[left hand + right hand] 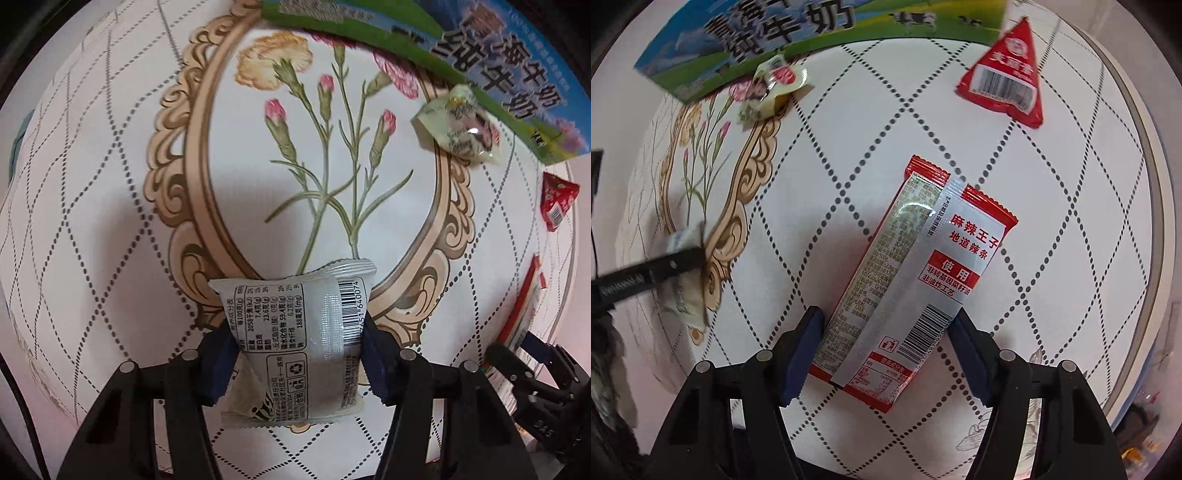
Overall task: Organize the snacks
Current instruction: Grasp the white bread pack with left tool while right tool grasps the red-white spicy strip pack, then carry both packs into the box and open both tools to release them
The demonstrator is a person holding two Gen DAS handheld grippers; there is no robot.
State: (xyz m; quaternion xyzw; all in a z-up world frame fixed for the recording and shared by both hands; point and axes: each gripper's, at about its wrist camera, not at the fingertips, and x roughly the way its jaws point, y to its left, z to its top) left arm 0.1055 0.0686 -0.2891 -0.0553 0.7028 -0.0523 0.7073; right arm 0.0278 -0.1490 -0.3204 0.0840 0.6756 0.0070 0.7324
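Note:
My left gripper (299,352) is shut on a grey-white snack packet (295,343), both pads pressing its sides above the flowered tablecloth. My right gripper (886,345) has its jaws around a long red spicy-strip packet (908,291); both pads touch the packet's sides. A small pale-green wrapped candy (458,123) lies by the blue-green milk carton box (498,66), and both show in the right wrist view too, candy (772,88) and box (812,33). A red triangular packet (1006,79) lies at the far right, also seen in the left wrist view (557,201).
The round table's rim (1156,221) curves along the right. The left gripper's arm (646,277) with its packet shows at the left of the right wrist view. The right gripper (532,373) shows at the lower right of the left wrist view.

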